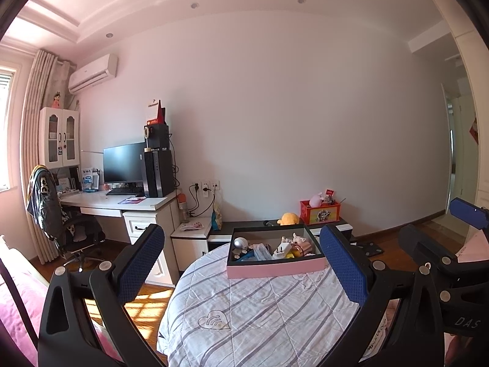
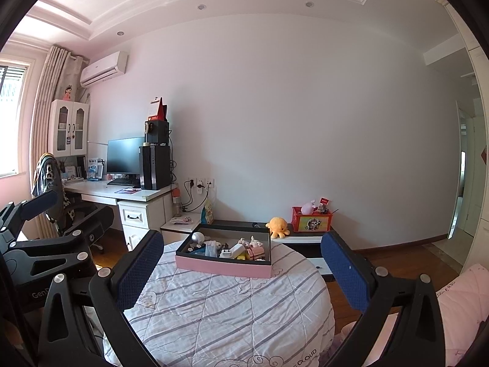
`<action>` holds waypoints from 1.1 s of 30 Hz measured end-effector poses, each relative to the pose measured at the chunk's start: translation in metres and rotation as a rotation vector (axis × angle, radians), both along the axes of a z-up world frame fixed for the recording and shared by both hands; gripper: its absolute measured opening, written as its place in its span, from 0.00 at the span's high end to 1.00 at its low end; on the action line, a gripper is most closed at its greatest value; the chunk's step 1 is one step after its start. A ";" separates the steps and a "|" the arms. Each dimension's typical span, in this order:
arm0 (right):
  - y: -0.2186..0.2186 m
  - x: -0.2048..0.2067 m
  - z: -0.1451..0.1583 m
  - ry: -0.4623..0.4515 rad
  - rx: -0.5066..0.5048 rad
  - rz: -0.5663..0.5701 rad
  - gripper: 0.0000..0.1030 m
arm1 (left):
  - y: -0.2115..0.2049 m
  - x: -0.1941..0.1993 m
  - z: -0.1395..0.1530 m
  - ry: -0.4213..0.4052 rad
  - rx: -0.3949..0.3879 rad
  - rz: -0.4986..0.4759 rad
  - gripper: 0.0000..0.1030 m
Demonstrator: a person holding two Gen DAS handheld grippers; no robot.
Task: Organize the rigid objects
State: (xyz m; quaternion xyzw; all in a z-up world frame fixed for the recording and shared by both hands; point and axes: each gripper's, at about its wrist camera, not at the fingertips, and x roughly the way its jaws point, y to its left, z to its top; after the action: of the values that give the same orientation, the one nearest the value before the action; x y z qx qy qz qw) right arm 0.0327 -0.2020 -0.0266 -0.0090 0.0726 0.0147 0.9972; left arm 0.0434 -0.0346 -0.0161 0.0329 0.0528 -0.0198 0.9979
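The left claw (image 1: 241,272) is spread wide and holds nothing; the right claw (image 2: 241,272) is likewise spread and empty; both hang above the near part of the quilt (image 2: 232,312), well short of the box (image 2: 224,264). The box, pink outside and dark inside, stands on the quilt's far part; in it lie a silver ball (image 2: 198,237), a white plug (image 2: 233,251), a pink piece (image 2: 255,249), a yellow bit and some others too small to tell, perhaps toys. All the small hard things in view on the quilt lie inside the box; the cloth around it shows none loose. This fits two stages: the things gathered in and the sorting done, or the box set down full with its things yet to be taken out and arranged; the pictures do not settle which. Behind, a yellow plush (image 2: 277,227) and a red box (image 2: 311,221) sit on a low cabinet (image 2: 305,236).
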 end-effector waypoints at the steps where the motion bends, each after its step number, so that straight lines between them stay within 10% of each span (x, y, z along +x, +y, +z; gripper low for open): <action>1: 0.000 0.000 0.000 -0.002 0.000 0.000 0.00 | 0.000 -0.001 0.001 -0.001 0.001 0.001 0.00; 33: 0.003 -0.001 0.001 -0.002 -0.006 -0.009 0.00 | 0.000 0.000 0.001 -0.013 -0.003 -0.008 0.00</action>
State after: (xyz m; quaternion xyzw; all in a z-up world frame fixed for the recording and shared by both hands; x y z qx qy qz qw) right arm 0.0321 -0.1994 -0.0260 -0.0117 0.0714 0.0099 0.9973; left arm 0.0438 -0.0344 -0.0155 0.0315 0.0464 -0.0237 0.9981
